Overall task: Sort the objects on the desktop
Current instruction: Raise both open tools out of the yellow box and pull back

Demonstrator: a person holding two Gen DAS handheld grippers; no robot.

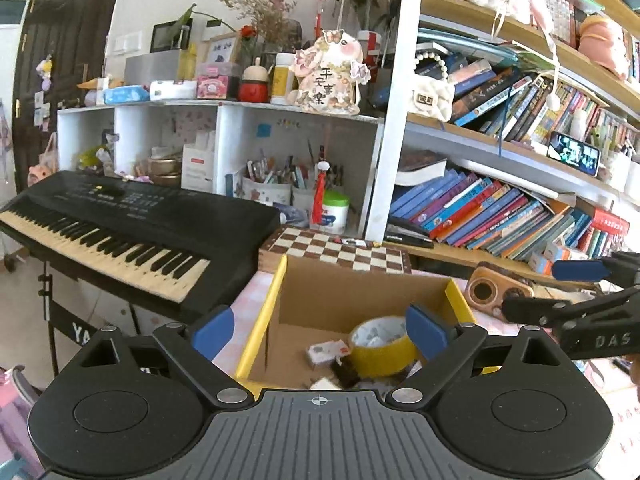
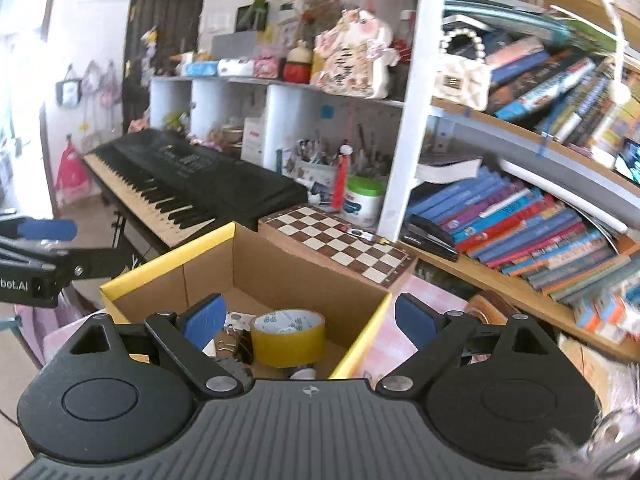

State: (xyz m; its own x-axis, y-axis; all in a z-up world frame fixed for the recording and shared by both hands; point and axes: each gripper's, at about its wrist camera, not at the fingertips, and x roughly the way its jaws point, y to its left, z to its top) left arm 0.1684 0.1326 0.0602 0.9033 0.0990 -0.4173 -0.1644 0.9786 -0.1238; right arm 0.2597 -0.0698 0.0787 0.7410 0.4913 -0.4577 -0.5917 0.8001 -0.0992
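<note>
Bright daylight fills the room. In the right wrist view a white glare washes out the left edge, and the books [image 2: 560, 248] look blurry. Both pictures bend round at the edges, with dark corners.

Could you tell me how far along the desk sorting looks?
Done: a tape roll, binder clips and a small packet already lie in the box. In hand: nothing; the left hand-held gripper and right hand-held gripper are both open and empty. Left: cannot tell; the desk around the box is mostly hidden.
</note>
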